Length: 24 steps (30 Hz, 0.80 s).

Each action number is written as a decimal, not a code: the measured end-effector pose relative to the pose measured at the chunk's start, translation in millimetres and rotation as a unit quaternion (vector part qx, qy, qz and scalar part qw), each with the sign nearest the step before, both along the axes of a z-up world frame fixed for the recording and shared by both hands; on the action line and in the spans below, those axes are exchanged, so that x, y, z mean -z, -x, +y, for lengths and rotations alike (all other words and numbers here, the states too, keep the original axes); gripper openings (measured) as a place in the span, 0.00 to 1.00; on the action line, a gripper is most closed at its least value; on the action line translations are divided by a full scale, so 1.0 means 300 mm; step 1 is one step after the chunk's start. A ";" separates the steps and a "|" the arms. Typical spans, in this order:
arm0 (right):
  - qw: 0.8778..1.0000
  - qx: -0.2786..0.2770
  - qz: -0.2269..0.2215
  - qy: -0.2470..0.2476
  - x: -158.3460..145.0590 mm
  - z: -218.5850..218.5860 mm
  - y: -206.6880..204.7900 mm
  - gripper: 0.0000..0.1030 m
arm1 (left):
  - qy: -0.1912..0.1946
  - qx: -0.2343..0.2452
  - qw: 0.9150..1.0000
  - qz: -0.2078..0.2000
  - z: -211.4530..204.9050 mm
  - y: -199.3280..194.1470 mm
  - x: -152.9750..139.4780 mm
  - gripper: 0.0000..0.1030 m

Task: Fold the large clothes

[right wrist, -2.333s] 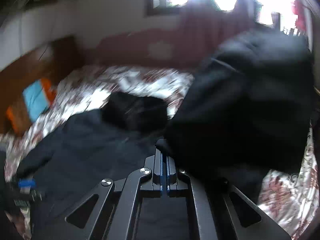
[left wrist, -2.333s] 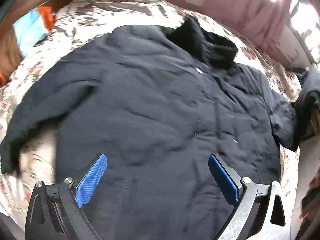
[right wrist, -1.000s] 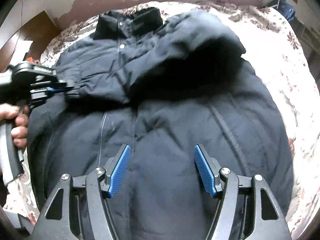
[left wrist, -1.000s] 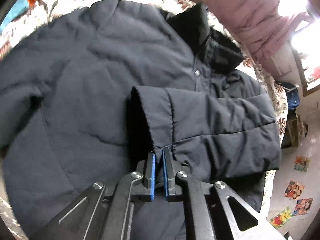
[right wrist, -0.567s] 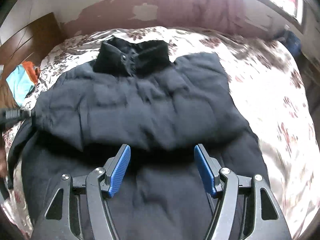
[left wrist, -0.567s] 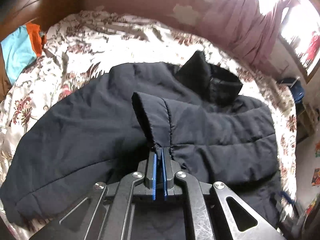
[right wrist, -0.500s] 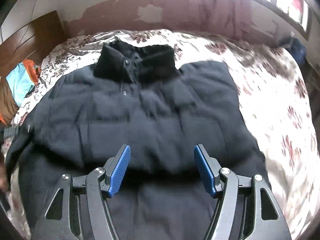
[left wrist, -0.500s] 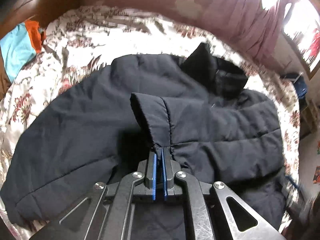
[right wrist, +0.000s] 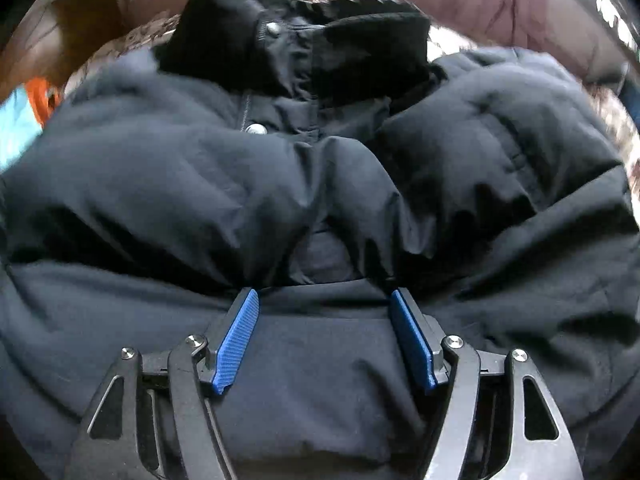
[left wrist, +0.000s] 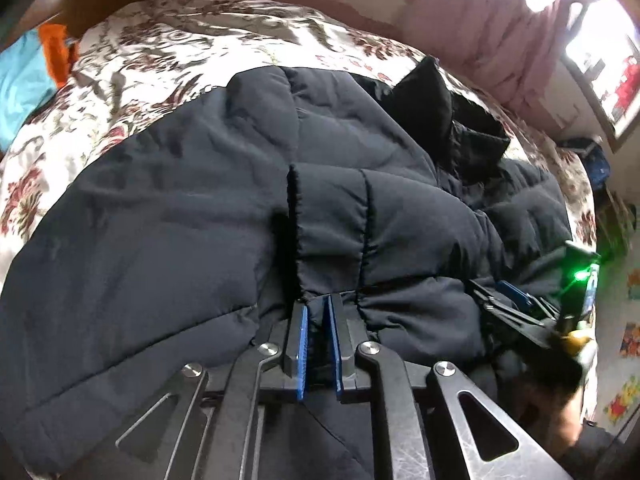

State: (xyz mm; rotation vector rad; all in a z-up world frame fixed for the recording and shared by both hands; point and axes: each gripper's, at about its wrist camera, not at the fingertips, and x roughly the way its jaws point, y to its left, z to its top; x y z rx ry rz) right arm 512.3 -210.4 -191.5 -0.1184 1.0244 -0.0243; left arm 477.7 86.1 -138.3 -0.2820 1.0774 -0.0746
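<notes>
Dark padded jacket (left wrist: 168,216) flat on floral bed (left wrist: 132,52). Sleeve-folding step: left tongs (left wrist: 318,312) nearly closed, pinching sleeve cuff (left wrist: 332,232) laid across chest. Right tongs (right wrist: 324,304) spread wide, empty, low over jacket front. Next, likely: release cuff, fold other sleeve.

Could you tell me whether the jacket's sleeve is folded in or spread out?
Folded in: the sleeve lies across the jacket chest.
</notes>
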 end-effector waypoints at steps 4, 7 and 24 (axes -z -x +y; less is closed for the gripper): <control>1.000 -0.004 -0.007 0.027 0.018 0.051 0.003 0.62 | -0.012 0.020 1.000 -0.001 -0.011 -0.019 0.012 0.12; 1.000 -0.003 -0.008 0.013 0.019 0.069 0.004 0.62 | -0.007 0.019 1.000 -0.002 -0.006 -0.024 0.019 0.13; 1.000 -0.022 -0.010 0.009 -0.160 0.270 0.112 0.91 | 0.085 -0.004 0.996 -0.038 0.111 0.082 -0.075 0.46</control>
